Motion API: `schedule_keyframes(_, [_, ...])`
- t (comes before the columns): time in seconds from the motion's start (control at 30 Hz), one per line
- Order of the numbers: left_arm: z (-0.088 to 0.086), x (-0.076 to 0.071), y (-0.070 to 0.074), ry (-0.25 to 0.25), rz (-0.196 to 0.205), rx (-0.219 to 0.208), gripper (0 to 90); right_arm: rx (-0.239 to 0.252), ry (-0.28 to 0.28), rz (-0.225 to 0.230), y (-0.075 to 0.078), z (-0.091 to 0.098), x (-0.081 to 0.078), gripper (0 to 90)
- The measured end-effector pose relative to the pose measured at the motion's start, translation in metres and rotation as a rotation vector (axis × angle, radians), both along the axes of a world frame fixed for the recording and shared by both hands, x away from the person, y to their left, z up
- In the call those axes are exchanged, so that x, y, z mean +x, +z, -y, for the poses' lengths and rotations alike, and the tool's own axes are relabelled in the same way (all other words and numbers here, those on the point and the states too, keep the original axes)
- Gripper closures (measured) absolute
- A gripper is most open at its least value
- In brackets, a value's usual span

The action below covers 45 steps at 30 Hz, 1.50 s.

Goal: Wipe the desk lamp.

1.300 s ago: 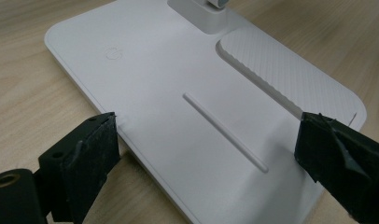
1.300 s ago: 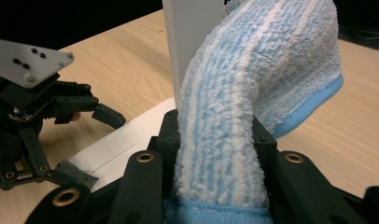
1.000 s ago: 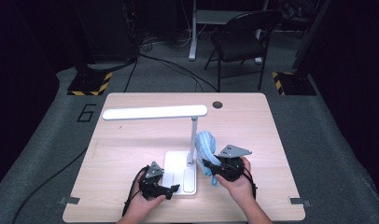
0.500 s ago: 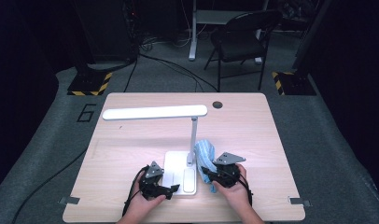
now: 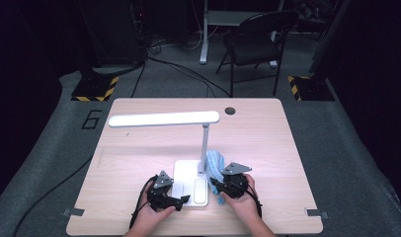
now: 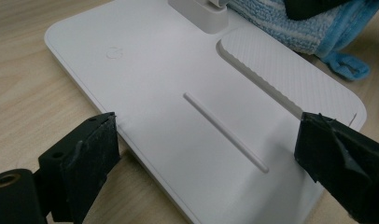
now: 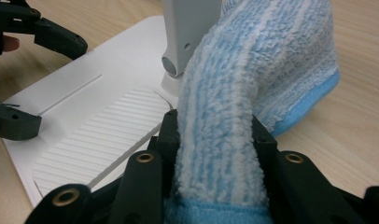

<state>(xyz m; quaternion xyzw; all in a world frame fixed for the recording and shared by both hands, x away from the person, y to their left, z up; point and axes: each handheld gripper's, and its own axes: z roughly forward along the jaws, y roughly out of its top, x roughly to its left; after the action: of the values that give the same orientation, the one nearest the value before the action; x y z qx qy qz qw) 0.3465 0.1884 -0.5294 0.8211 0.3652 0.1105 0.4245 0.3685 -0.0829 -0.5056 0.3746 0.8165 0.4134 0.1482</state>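
While my left tongs [image 5: 184,199] sit where they were a second ago, braced at the near left corner of the lamp base [image 5: 186,174], my right tongs [image 5: 214,186] have come down beside the lamp post [image 5: 204,148], and the blue cloth [image 5: 216,165] has come down with them. A second ago the cloth stood higher against the post; now its bulk is bunched low at the foot of the post, touching it on the right and spilling onto the wooden table [image 5: 267,148] beside the base. I read that as a wiping stroke down the post that is nearly at its bottom, so the post is likely done and the flat base is the surface that comes next. In the right gripper view the right tongs [image 7: 214,126] are pinched narrow on a thick fold of the cloth [image 7: 253,70], which rises from between the jaws and leans against the post [image 7: 187,32]; the grip looks firm, with the pile squeezed in at both sides. In the left gripper view the left tongs [image 6: 206,140] stand wide, the two jaws straddling the near corner of the base [image 6: 178,116]. One jaw lies by the left edge and the other by the ribbed pad [image 6: 281,74], and I judge they steady the lamp rather than clamp it, though whether the pads actually press on the edges I cannot tell.
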Motion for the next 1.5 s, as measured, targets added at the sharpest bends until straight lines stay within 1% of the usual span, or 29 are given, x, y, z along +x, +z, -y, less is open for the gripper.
schedule_keyframes(0.03, [0.0, 0.0, 0.0, 0.0, 0.0, 0.0, 6.5, 0.008, -0.005, 0.0, -0.001, -0.001, 0.0, 65.5])
schedule_keyframes(0.13, [0.0, 0.0, 0.0, 0.0, 0.0, 0.001, 6.5, -0.001, -0.001, 0.003, -0.004, -0.003, 0.0, 65.6])
schedule_keyframes(0.2, [0.0, 0.0, 0.0, 0.0, 0.0, 0.001, 6.5, -0.001, -0.014, -0.005, -0.006, -0.004, -0.002, 65.7])
schedule_keyframes(0.23, [0.0, 0.0, 0.0, 0.0, 0.0, 0.0, 6.5, -0.005, -0.003, -0.006, -0.006, -0.003, -0.002, 65.8])
schedule_keyframes(0.27, [0.0, 0.0, 0.0, 0.0, 0.0, 0.002, 6.5, 0.001, -0.015, -0.016, -0.007, -0.004, -0.004, 65.9])
schedule_keyframes(0.37, [0.0, 0.0, 0.0, 0.0, 0.0, 0.002, 6.5, 0.0, -0.009, -0.007, -0.008, -0.005, -0.006, 65.9])
schedule_keyframes(0.43, [0.0, 0.0, 0.0, 0.001, 0.0, 0.002, 6.5, 0.005, -0.021, -0.018, -0.008, -0.007, -0.008, 65.9])
schedule_keyframes(0.57, [0.0, 0.0, 0.0, 0.0, 0.0, 0.002, 6.5, 0.01, -0.013, -0.039, -0.008, -0.007, -0.011, 65.9])
schedule_keyframes(0.6, [0.0, 0.0, 0.0, 0.0, 0.0, 0.003, 6.5, 0.018, -0.017, -0.04, -0.008, -0.007, -0.011, 65.9])
schedule_keyframes(0.63, [0.0, 0.0, 0.0, 0.001, 0.0, 0.002, 6.5, 0.013, -0.008, -0.034, -0.007, -0.006, -0.011, 65.9])
schedule_keyframes(0.77, [0.0, 0.0, 0.0, 0.001, 0.0, 0.003, 6.5, 0.037, -0.015, -0.068, -0.007, -0.006, -0.013, 65.8])
schedule_keyframes(0.8, [0.0, 0.0, 0.0, 0.001, 0.0, 0.003, 6.5, 0.043, -0.014, -0.066, -0.007, -0.006, -0.014, 65.8])
schedule_keyframes(0.87, [0.0, 0.0, 0.0, 0.001, 0.0, 0.003, 6.5, 0.047, -0.013, -0.077, -0.007, -0.006, -0.016, 65.8])
schedule_keyframes(0.9, [0.0, 0.0, 0.0, 0.001, 0.001, 0.003, 6.5, 0.05, -0.019, -0.07, -0.007, -0.007, -0.017, 65.8])
schedule_keyframes(0.93, [0.0, 0.0, 0.0, 0.001, 0.0, 0.003, 6.5, 0.042, -0.01, -0.061, -0.007, -0.006, -0.017, 65.7])
schedule_keyframes(1.0, [0.0, 0.0, 0.0, 0.001, 0.0, 0.003, 6.5, 0.041, -0.017, -0.062, -0.007, -0.007, -0.018, 65.7])
schedule_keyframes(1.13, [0.0, 0.0, 0.0, 0.001, 0.0, 0.003, 6.5, 0.033, -0.011, -0.048, -0.007, -0.007, -0.018, 65.6])
schedule_keyframes(1.17, [0.0, 0.0, 0.0, 0.004, 0.001, 0.002, 6.5, 0.045, -0.019, -0.058, -0.008, -0.008, -0.019, 65.6])
schedule_keyframes(1.27, [0.0, 0.0, 0.0, 0.005, 0.0, 0.003, 6.6, 0.051, -0.015, -0.054, -0.008, -0.008, -0.019, 65.5])
schedule_keyframes(1.37, [0.0, 0.0, 0.0, 0.005, 0.001, 0.0, 6.5, 0.049, -0.003, -0.047, -0.009, -0.006, -0.018, 65.4])
schedule_keyframes(1.5, [0.001, 0.0, 0.0, 0.007, -0.006, -0.006, 6.3, 0.051, 0.004, -0.052, -0.008, -0.006, -0.019, 64.9])
